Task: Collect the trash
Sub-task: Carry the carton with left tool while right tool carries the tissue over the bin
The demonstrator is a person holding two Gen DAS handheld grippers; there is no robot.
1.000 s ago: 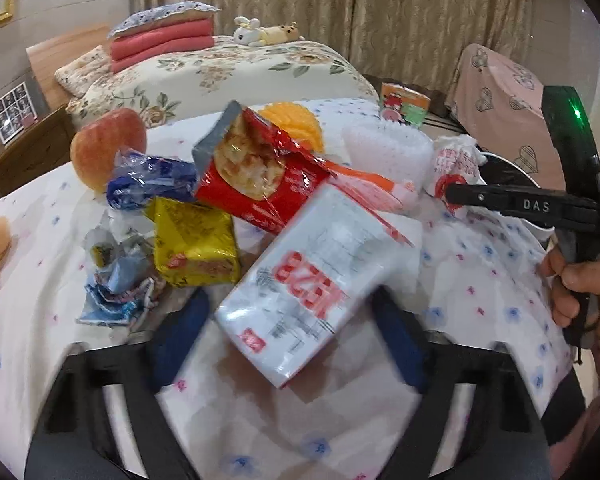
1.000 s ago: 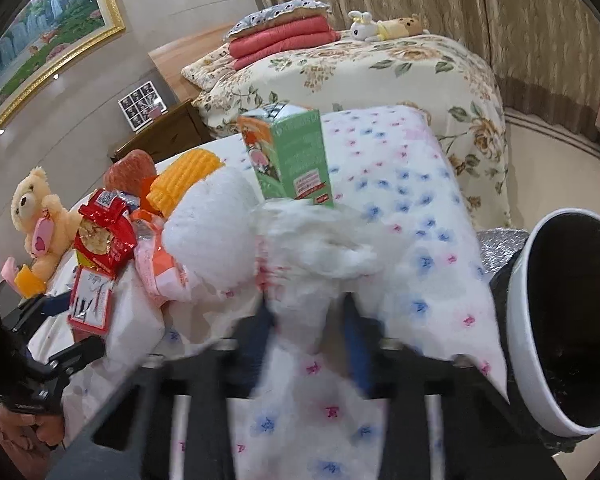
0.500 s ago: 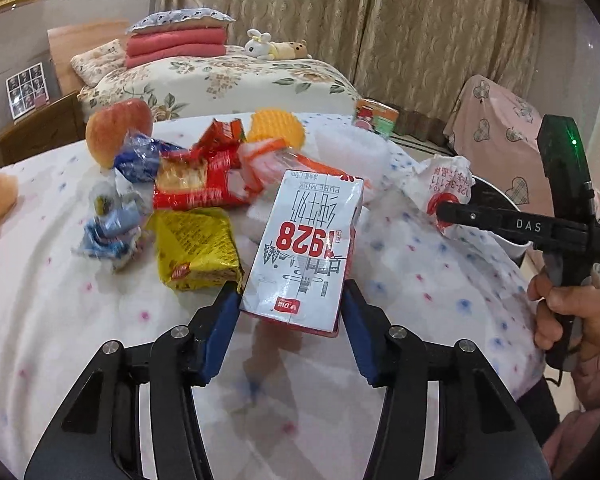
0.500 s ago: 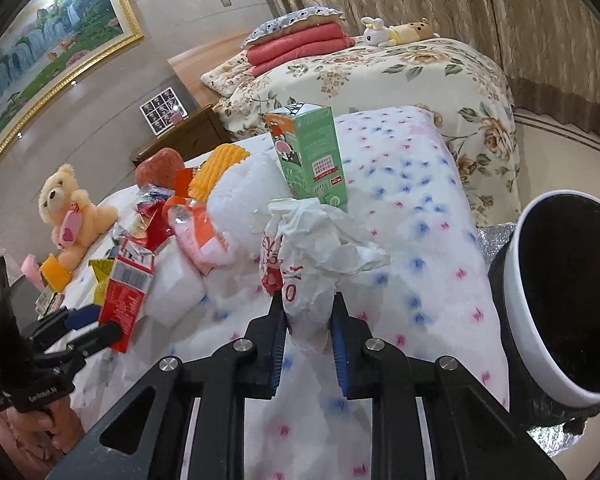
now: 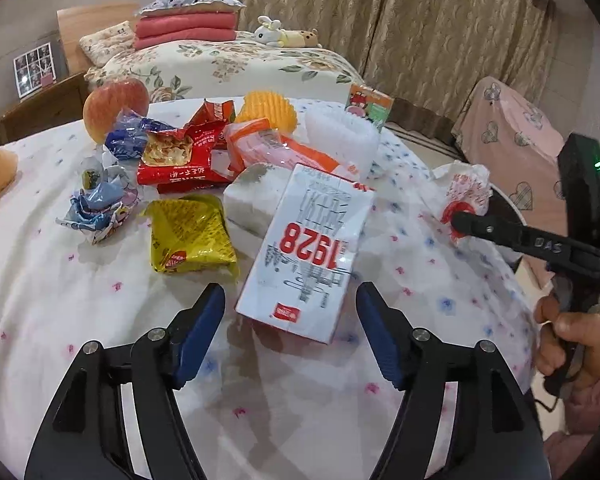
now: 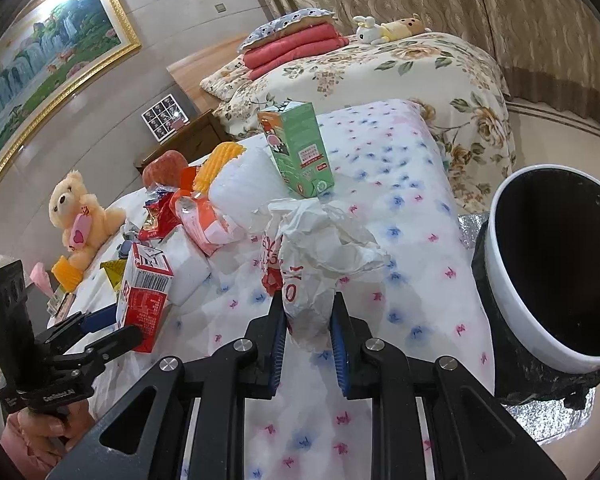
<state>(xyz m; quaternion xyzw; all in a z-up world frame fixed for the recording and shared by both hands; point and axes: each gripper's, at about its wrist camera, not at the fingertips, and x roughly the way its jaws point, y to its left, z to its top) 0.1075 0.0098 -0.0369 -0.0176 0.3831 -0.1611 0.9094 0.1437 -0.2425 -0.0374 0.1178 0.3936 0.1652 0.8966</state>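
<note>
Round bin [image 6: 512, 292] with white rim and black liner stands just beside the bed's edge, tilted in view; its dark interior shows no contents. The right gripper [image 6: 309, 316] has its jaws clamped on a crumpled white paper wrapper [image 6: 324, 248] with red print, held above the flowered bedsheet [image 6: 400, 184] near the bin. The left gripper [image 5: 290, 304] has its jaws opening, apart on either side of a white and red carton [image 5: 312, 248] marked "1928", pads clear of it. Behind lie a yellow packet [image 5: 190, 234], a red snack bag [image 5: 180, 160], a blue wrapper [image 5: 130, 138], an apple [image 5: 114, 106] and a green drink carton [image 6: 300, 148], upright; its small print is unreadable.
</note>
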